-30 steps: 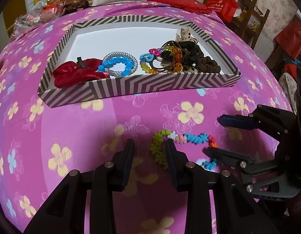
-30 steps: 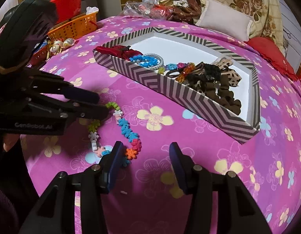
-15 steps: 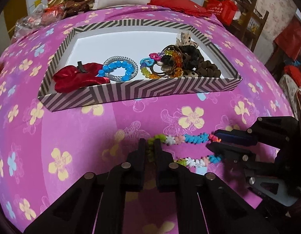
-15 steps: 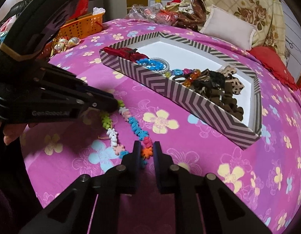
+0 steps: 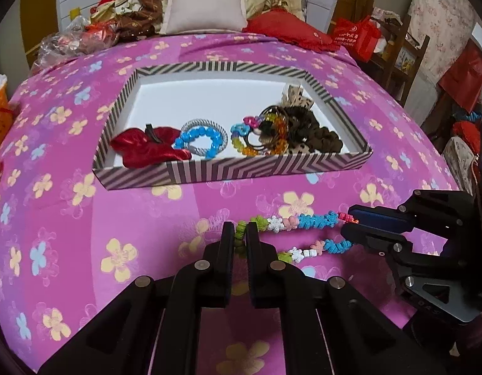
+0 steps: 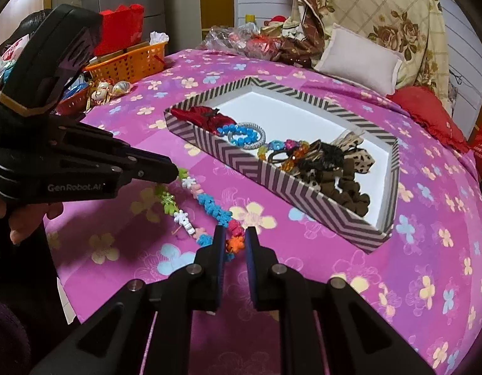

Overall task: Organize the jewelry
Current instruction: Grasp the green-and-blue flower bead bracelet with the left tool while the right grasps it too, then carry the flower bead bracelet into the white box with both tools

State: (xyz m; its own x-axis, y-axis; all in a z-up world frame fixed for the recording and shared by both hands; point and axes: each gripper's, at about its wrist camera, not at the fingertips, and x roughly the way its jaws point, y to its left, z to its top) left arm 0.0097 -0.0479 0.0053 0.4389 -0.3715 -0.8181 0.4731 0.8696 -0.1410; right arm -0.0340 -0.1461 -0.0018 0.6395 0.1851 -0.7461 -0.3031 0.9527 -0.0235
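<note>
A colourful flower-bead necklace (image 5: 303, 221) is stretched between my two grippers just above the pink flowered bedspread. My left gripper (image 5: 240, 237) is shut on its green end. My right gripper (image 6: 235, 243) is shut on its red-orange end; it also shows in the left wrist view (image 5: 348, 223). The necklace also shows in the right wrist view (image 6: 209, 206), with the left gripper (image 6: 175, 173) at its far end. The striped box (image 5: 241, 172) lies beyond and holds a red bow (image 5: 147, 150), a blue bead bracelet (image 5: 200, 137), coloured bracelets and brown scrunchies (image 5: 315, 134).
An orange basket (image 6: 131, 62) with trinkets stands off the bed's left side. Pillows (image 5: 203, 9), a red cushion and bags of clutter lie at the bed's far end. A wooden shelf (image 5: 406, 50) stands to the right.
Both grippers went from open to shut on the necklace's ends. They then lifted and pulled it out straight between them.
</note>
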